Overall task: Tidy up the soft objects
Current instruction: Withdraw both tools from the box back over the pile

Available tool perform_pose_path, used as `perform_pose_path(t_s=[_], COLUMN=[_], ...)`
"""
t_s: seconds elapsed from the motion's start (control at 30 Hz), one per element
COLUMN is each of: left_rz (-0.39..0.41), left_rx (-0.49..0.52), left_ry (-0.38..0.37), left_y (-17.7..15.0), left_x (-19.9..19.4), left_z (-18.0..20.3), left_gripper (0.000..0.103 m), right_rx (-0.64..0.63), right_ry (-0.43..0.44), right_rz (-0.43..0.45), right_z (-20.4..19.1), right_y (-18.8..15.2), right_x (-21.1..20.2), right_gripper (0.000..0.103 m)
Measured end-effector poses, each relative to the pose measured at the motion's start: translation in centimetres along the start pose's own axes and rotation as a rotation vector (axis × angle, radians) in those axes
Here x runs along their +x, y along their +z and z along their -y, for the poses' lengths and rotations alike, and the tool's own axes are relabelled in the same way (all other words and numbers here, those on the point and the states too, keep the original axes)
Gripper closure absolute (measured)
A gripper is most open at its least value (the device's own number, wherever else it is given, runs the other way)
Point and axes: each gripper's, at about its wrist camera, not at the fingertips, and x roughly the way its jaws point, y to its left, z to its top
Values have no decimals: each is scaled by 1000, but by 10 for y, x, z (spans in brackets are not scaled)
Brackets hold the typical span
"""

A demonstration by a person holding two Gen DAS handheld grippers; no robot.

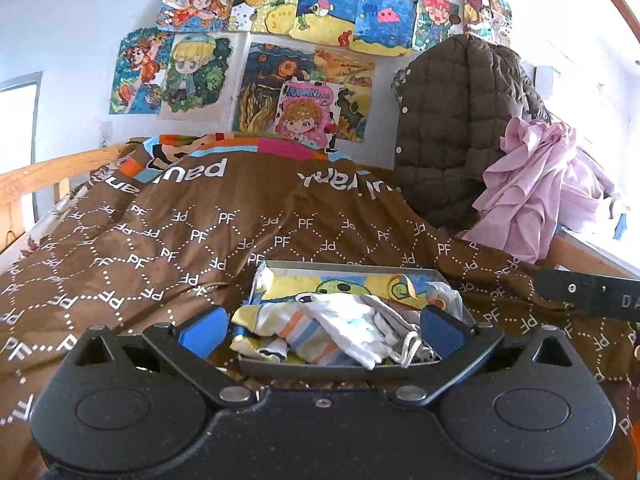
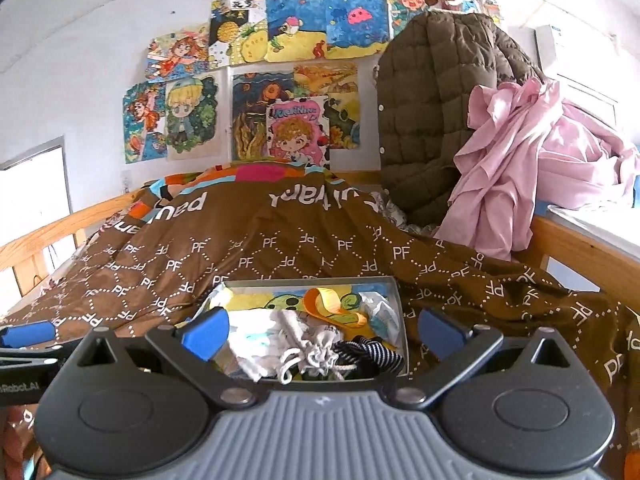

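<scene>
Tray (image 1: 454, 286) near wall partly hidden behind left hand-held gripper (image 1: 326, 330). Lower garments (image 2: 304, 354) in tray buried under upper ones, type indeterminable. Bed (image 2: 60, 224) mattress covered by brown quilt (image 2: 280, 240). Pink cloth (image 1: 532, 184) cut off at right edge.

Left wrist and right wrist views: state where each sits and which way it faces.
Left wrist: on the left gripper, fingers open, facing the box of socks; the right gripper's finger intrudes.
Right wrist: on the right gripper, fingers open, facing the same box from its right; the left gripper's finger shows.
Shared: box, brown duvet, wall drawings, quilted jacket.
</scene>
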Motion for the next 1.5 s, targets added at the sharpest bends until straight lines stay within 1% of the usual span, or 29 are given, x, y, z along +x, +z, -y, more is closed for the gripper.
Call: perform_pose_path(t_s=[0.1,0.23,0.43,0.53,0.67,0.87,1.13,1.33,1.5], left_rz=[2,26,37,29,20,-16,-42,-57,-64], left_rx=[13,30,19,20,-19,-35,-94,-102,-100], left_ry=[-3,-7,14,22,38,72,96,120,135], left_y=[-5,-10,-20,-26,-33,-44,-62,-71,-78], left_x=[-15,-31,-43,-47,-51,-54,-63,-68,-71], left_z=[3,7,8,8,5,3,1,2,3], left_gripper=[1,1,1,1,1,1,1,1,1], right_rx=[-12,-8,7,4,12,42,23,42,68], right_ry=[1,-2,-17,-31,-37,-45,-56,-58,-44], right_rz=[16,36,48,55,57,65,70,65,53], right_z=[-3,-6,-5,-5,-5,-4,-5,2,8], right_y=[-5,-14,-30,-38,-48,-61,-77,-85,-94], right_x=[-10,-24,-41,-47,-54,-67,-79,-82,-80], right_gripper=[0,0,0,0,0,0,0,0,0])
